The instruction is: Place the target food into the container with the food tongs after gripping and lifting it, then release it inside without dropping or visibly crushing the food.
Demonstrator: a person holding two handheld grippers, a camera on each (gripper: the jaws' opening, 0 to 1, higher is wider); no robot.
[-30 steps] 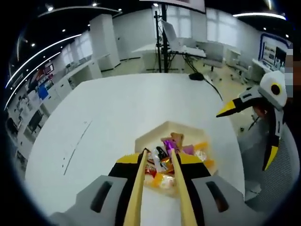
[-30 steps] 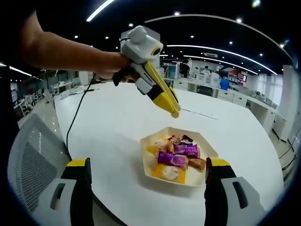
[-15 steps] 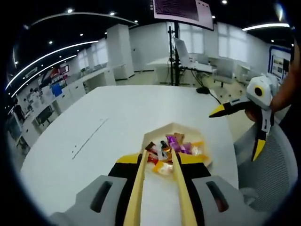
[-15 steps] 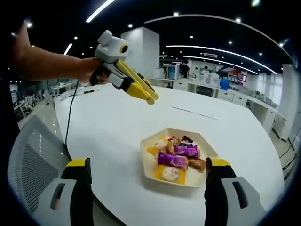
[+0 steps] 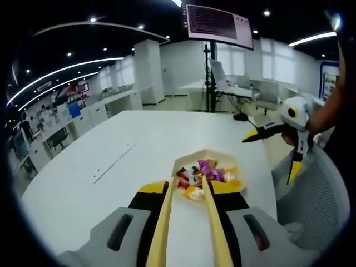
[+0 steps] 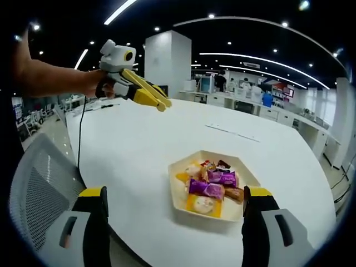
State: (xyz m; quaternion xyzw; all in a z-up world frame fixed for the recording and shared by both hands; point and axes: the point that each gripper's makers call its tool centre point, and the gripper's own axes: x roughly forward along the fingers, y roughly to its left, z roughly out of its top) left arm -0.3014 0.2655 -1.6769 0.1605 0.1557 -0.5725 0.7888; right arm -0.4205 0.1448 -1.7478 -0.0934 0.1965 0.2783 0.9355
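Observation:
A cream hexagonal tray (image 6: 177,192) on the white round table (image 6: 128,144) holds several wrapped snacks, among them a purple one (image 6: 204,189). My left gripper (image 5: 189,192) is shut on tan food tongs (image 5: 163,222), whose two arms point at the tray (image 5: 183,160) from above and short of it; nothing sits between the tong tips. From the right gripper view, that left gripper (image 6: 158,100) hangs high and far left of the tray. My right gripper (image 6: 176,192) stands open near the table edge, empty, and appears again as the right gripper (image 5: 267,160) in the left gripper view.
A grey mesh chair (image 6: 39,183) stands close to the table edge by my right gripper. A thin black cable (image 6: 80,139) trails off the table. Desks, screens and a stand fill the room behind.
The left gripper with the tongs has drawn back and up, away from the tray, toward the far left of the right gripper view. The right gripper and the tray have stayed put.

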